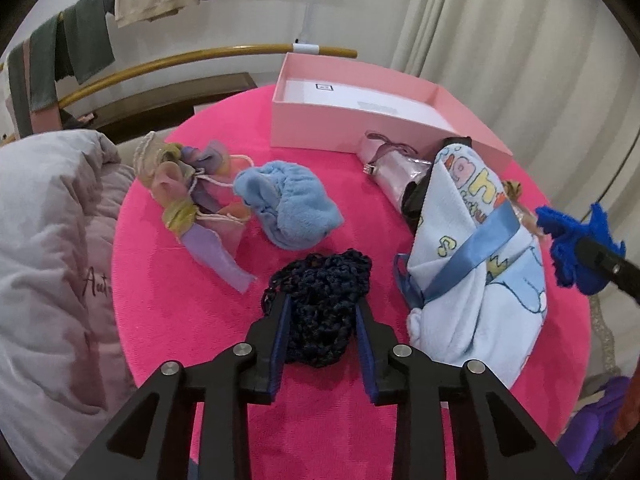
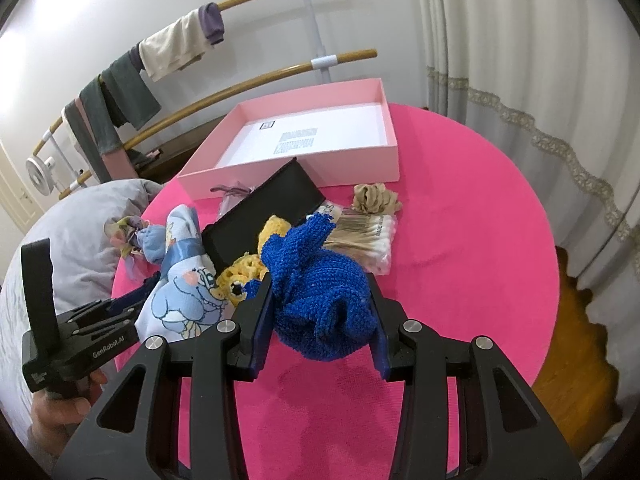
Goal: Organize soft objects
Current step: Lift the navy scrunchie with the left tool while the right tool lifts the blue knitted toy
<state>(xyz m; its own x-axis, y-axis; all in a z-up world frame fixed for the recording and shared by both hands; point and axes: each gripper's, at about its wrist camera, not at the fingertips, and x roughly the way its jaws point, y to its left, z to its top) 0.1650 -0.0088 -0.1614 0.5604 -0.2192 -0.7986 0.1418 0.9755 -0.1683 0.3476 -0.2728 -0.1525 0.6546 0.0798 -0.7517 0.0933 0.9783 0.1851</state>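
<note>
My left gripper (image 1: 322, 300) is shut on a dark navy crocheted piece (image 1: 320, 304) that rests on the round pink table (image 1: 200, 300). My right gripper (image 2: 320, 292) is shut on a bright blue knitted piece (image 2: 320, 292) and holds it above the table; that piece also shows at the right edge of the left wrist view (image 1: 576, 248). An open pink box (image 1: 384, 116) stands at the far side, also in the right wrist view (image 2: 304, 140). A light blue fluffy cloth (image 1: 288, 204), a pastel drawstring pouch (image 1: 192, 196) and a printed blue-ribboned blanket bundle (image 1: 476, 264) lie on the table.
A black case (image 2: 260, 216), yellow crochet pieces (image 2: 244, 268), a pack of cotton swabs (image 2: 368, 240) and a beige scrunchie (image 2: 376, 198) lie before the box. A grey pillow (image 1: 48, 264) borders the table's left. A rail with hung clothes (image 1: 80, 40) and curtains (image 2: 520, 80) stand behind.
</note>
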